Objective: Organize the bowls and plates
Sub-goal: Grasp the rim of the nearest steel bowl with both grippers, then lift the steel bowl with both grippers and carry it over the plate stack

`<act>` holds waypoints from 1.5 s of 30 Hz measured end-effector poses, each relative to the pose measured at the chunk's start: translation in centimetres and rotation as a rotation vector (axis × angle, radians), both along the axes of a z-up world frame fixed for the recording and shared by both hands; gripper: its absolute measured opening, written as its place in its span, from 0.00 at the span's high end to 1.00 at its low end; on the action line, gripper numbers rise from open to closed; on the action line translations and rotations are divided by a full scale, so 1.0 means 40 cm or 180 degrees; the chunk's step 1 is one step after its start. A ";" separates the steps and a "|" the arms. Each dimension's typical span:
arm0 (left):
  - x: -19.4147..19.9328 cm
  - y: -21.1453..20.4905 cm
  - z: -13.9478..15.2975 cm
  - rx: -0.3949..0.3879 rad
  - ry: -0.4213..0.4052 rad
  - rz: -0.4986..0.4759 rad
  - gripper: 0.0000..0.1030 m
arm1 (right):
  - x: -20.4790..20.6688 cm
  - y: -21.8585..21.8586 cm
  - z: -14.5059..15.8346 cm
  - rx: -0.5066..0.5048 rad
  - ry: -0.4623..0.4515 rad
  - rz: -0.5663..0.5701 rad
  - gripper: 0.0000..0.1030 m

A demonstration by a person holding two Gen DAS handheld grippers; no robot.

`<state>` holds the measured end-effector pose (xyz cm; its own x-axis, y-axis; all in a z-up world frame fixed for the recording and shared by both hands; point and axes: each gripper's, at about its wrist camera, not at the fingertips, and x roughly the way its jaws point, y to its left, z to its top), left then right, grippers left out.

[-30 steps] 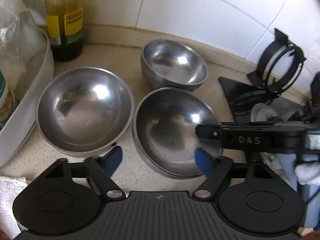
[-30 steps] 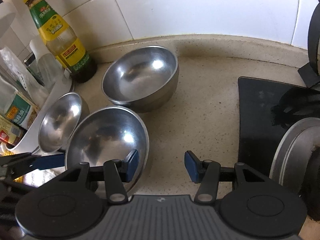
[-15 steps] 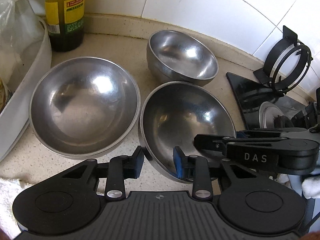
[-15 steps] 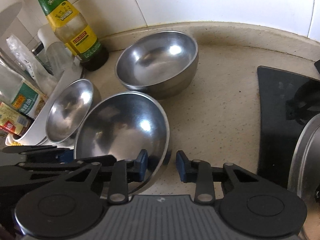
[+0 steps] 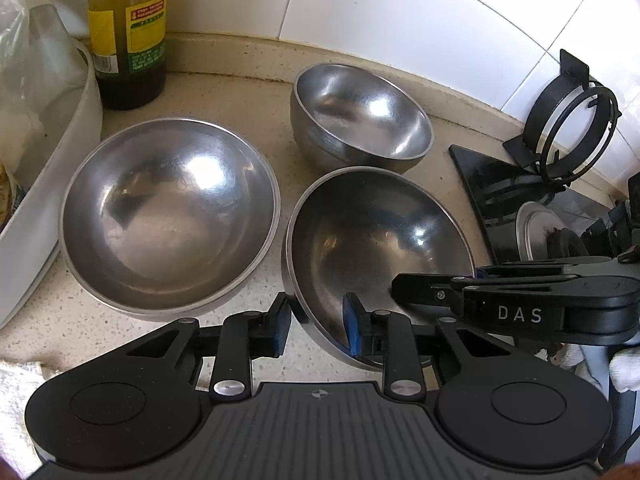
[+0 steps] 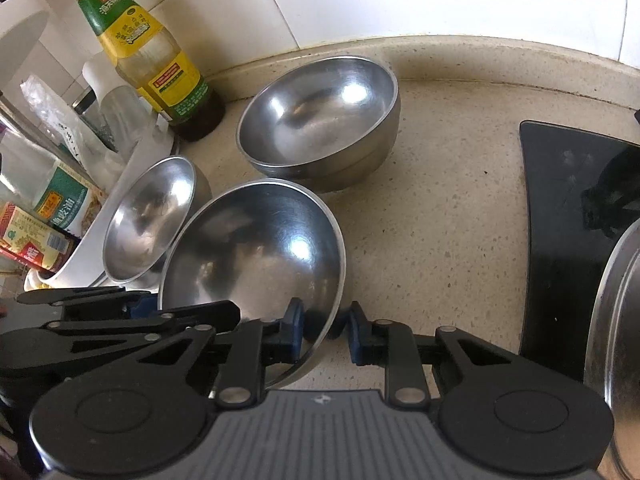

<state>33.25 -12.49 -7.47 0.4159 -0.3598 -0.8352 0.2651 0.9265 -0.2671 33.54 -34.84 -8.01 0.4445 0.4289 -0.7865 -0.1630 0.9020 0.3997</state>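
Evidently little has been organized: at left of the left wrist view a wide bowl (image 5: 170,216) is seen unstacked, at centre the near bowl (image 5: 378,248) is clenched by its rim in both the left gripper (image 5: 316,326) and right gripper (image 6: 324,334), and above it a deeper bowl (image 5: 362,114) is left apart. All three are rendered as smooth, polished steel hemispheres on a speckled beige counter (image 5: 248,92).

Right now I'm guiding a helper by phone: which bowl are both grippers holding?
On the counter by the oil bottle stand three steel bowls. It is the nearest bowl, the only tilted one, with the left gripper and right gripper clamped on its rim.
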 end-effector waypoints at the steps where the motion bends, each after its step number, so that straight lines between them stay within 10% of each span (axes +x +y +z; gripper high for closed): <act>1: 0.000 -0.001 0.001 -0.0006 -0.0001 -0.0006 0.65 | -0.001 -0.001 0.001 0.0006 0.0000 -0.0003 0.55; 28: -0.248 0.080 0.160 0.0013 -0.0500 0.0404 0.60 | -0.211 0.078 0.189 0.0073 -0.0526 0.0577 0.55; 45: -0.428 0.106 0.107 -0.0053 -0.0356 -0.0276 0.56 | -0.478 0.111 0.135 -0.0058 -0.0174 0.0059 0.55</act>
<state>16.14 -8.24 -3.18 0.4729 -0.4117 -0.7790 0.3729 0.8946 -0.2464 14.43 -30.41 -2.60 0.4790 0.4231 -0.7691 -0.2008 0.9057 0.3733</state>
